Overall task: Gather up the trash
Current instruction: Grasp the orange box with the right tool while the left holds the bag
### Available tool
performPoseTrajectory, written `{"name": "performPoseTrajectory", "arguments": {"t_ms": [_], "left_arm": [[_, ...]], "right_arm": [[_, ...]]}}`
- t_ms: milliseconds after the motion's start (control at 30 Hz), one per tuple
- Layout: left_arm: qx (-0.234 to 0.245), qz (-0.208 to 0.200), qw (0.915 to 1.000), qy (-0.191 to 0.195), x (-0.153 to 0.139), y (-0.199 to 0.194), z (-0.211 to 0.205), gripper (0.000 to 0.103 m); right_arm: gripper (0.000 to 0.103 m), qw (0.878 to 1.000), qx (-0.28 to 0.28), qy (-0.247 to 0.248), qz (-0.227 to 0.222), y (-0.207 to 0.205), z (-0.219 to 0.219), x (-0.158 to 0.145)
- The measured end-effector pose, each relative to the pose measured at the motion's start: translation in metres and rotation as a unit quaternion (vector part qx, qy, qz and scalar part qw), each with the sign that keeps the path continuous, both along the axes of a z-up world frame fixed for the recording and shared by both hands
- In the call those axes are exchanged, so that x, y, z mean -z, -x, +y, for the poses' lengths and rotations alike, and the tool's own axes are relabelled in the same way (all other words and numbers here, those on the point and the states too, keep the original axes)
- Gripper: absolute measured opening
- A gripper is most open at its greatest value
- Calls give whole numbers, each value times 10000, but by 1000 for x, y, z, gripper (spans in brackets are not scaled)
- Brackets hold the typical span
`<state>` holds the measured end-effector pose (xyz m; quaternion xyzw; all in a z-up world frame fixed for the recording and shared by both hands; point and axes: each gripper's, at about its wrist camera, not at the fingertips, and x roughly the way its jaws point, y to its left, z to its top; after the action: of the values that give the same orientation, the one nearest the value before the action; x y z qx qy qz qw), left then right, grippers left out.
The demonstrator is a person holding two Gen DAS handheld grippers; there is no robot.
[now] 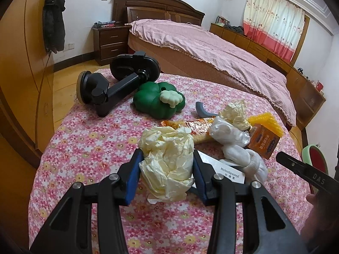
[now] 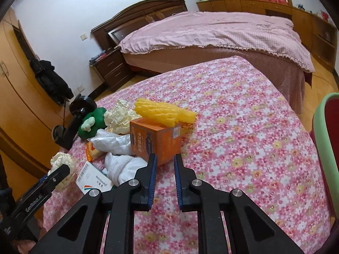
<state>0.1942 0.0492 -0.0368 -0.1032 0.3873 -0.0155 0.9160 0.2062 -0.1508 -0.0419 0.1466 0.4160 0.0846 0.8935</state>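
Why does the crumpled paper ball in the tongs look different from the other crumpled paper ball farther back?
The near paper ball sits between the left tongs, which flank it on both sides; the far paper ball lies free behind the white plastic bag. The near one looks bigger, though it is also closer to the camera. The near one lies apart from the pile; the far one nestles among other trash. Both are cream-coloured, crinkly, and on the flowery cloth.

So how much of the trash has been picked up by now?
Nothing looks collected yet. The left gripper straddles a crumpled cream paper wad. The right gripper is empty. An orange box, white bag and snack wrapper remain on the table.
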Motion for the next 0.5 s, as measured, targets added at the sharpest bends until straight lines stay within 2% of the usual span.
{"name": "performPoseTrajectory", "arguments": {"t_ms": [67, 233, 267, 300, 500], "left_arm": [[-52, -27, 10000, 0, -1, 1, 2, 46], [-207, -73, 9998, 6, -1, -2, 11, 46], [-223, -57, 9997, 27, 0, -3, 12, 46], [-231, -45, 9997, 44, 1, -4, 13, 46], [-184, -10, 9998, 90, 6, -9, 13, 46]], "right_arm": [[19, 10000, 5, 0, -53, 1, -1, -4], [53, 9999, -33, -4, -96, -7, 5, -11], [63, 9999, -28, 32, -105, -9, 7, -11], [67, 9999, -21, 73, -111, -13, 9, -11], [70, 9997, -140, 194, 36, -36, 24, -3]]}}
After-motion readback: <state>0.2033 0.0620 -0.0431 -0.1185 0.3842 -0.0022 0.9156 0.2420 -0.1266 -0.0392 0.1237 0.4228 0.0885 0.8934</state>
